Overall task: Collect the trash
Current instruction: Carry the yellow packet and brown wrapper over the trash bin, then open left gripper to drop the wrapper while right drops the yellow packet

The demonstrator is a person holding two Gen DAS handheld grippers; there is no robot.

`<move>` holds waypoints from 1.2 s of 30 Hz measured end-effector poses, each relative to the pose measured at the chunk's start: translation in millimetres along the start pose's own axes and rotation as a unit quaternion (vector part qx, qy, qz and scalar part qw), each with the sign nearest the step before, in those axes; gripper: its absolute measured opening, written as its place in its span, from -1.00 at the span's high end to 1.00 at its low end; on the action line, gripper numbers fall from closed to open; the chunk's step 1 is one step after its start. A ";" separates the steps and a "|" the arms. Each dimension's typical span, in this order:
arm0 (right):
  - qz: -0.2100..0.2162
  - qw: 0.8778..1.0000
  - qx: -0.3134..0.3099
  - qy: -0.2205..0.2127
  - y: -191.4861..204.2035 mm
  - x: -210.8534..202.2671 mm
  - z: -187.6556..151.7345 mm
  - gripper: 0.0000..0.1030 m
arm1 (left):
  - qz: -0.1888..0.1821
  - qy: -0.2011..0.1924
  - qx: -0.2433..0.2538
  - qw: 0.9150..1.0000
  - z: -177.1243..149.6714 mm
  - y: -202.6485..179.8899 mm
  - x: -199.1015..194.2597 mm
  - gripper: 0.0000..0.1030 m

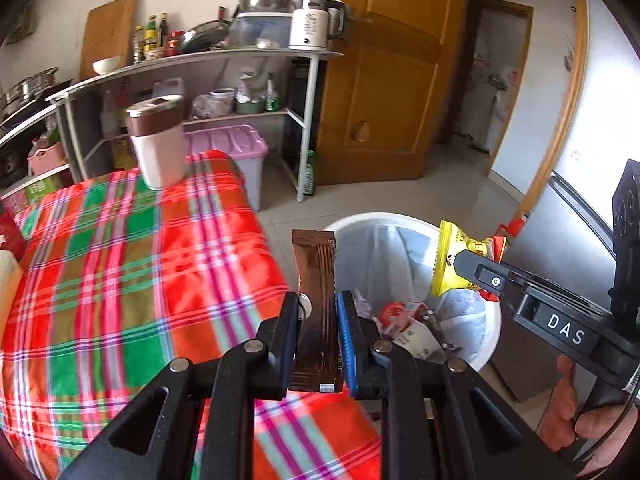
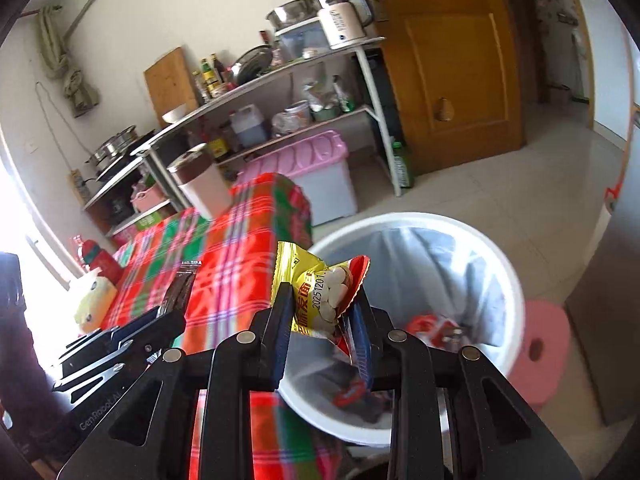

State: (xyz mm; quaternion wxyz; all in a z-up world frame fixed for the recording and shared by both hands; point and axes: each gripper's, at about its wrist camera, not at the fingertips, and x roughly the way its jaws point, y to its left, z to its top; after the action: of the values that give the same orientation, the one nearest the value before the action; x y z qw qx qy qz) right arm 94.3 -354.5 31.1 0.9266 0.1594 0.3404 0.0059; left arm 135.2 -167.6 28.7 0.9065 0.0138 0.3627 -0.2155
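Note:
My left gripper (image 1: 318, 306) is shut on a dark brown snack wrapper (image 1: 315, 276), held upright at the table's right edge beside the bin. My right gripper (image 2: 322, 304) is shut on a yellow and red snack packet (image 2: 316, 292), held over the near rim of the white trash bin (image 2: 496, 264). The bin has a white liner and holds several red and white wrappers (image 1: 404, 318). In the left wrist view the right gripper (image 1: 460, 260) holds the yellow packet (image 1: 452, 256) above the bin (image 1: 360, 224). In the right wrist view the left gripper (image 2: 168, 308) holds the brown wrapper (image 2: 182, 284) over the table.
A table with a red, green and pink plaid cloth (image 1: 120, 272) lies on the left, with a brown-lidded cup (image 1: 158, 140) at its far end. A shelf rack (image 1: 224, 64) with kitchenware, a pink-lidded box (image 1: 236, 148) and a wooden door (image 1: 384, 80) stand behind. A pink stool (image 2: 544, 352) sits by the bin.

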 end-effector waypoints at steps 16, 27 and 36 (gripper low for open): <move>-0.086 0.995 0.026 0.047 -67.0 12.9 -17.1 0.44 | -0.035 0.073 0.037 0.996 -16.3 -68.1 60.2 0.60; -0.099 0.992 0.012 0.072 -77.7 26.9 -25.2 0.42 | -0.042 0.096 0.039 0.994 -18.9 -73.6 76.5 0.57; -0.104 0.993 0.009 0.053 -71.9 19.2 -24.6 0.10 | -0.030 0.082 0.036 0.996 -17.6 -65.0 66.4 0.04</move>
State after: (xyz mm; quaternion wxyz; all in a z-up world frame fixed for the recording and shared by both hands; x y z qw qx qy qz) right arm 86.4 -413.3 -20.2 0.9012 0.1309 0.4043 -0.0852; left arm 140.5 -248.6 -19.8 0.8660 0.0534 0.4277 -0.2535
